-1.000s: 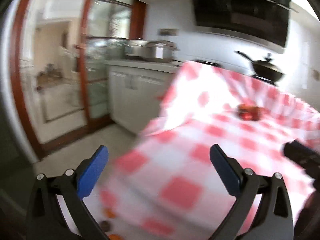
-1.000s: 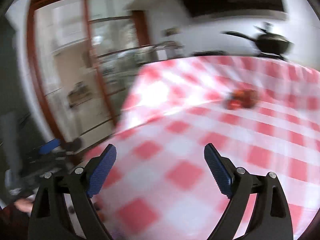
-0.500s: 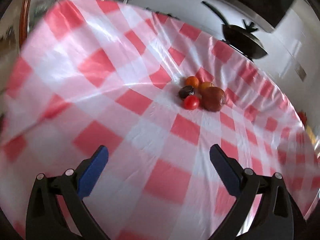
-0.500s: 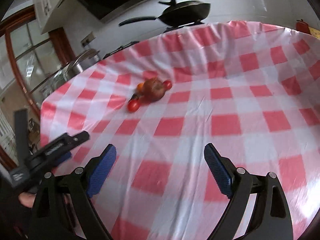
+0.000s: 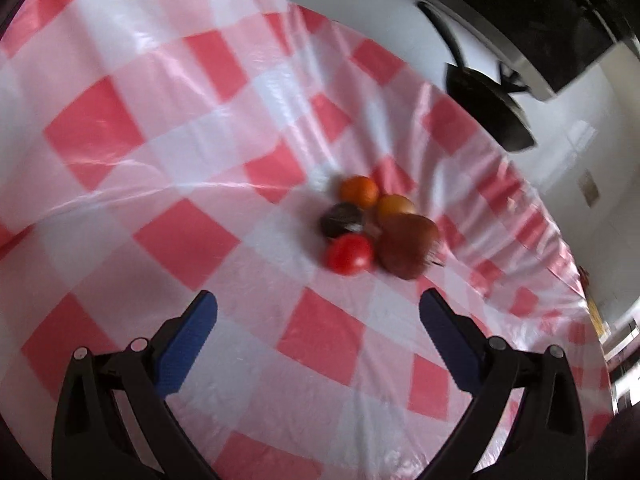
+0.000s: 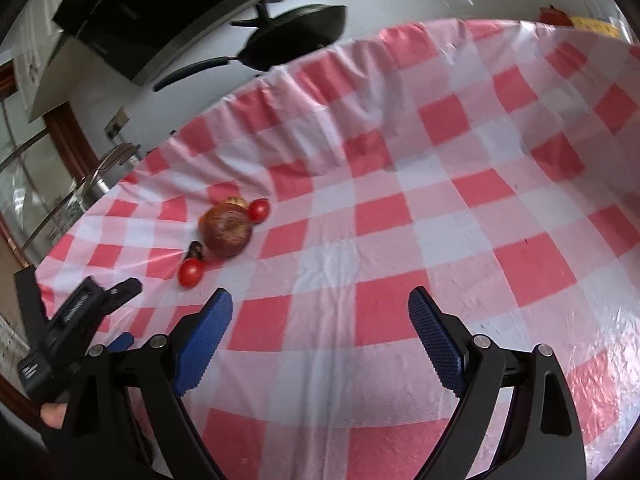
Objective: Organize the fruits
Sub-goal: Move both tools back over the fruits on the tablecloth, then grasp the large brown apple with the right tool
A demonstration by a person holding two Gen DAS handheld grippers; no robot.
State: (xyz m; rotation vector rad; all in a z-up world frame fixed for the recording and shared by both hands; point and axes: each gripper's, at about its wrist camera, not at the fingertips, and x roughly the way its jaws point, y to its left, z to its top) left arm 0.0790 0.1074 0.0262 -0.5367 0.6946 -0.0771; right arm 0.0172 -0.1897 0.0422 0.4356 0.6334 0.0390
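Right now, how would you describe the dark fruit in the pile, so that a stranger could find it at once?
Look at the red-and-white checked tablecloth, then at the small cluster of fruits on it. The dark fruit sits in the middle of the cluster, touching the red tomato in front and the orange fruit behind. It alone is nearly black; the others are red, orange or brown.

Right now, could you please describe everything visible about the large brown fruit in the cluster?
The large brown fruit is the biggest of the cluster: round, dull reddish-brown, with a shallow dimple on top. It rests on the checked tablecloth, free of both claws. A dark small fruit, a red one and an orange one crowd its side; contact is unclear in the blur.
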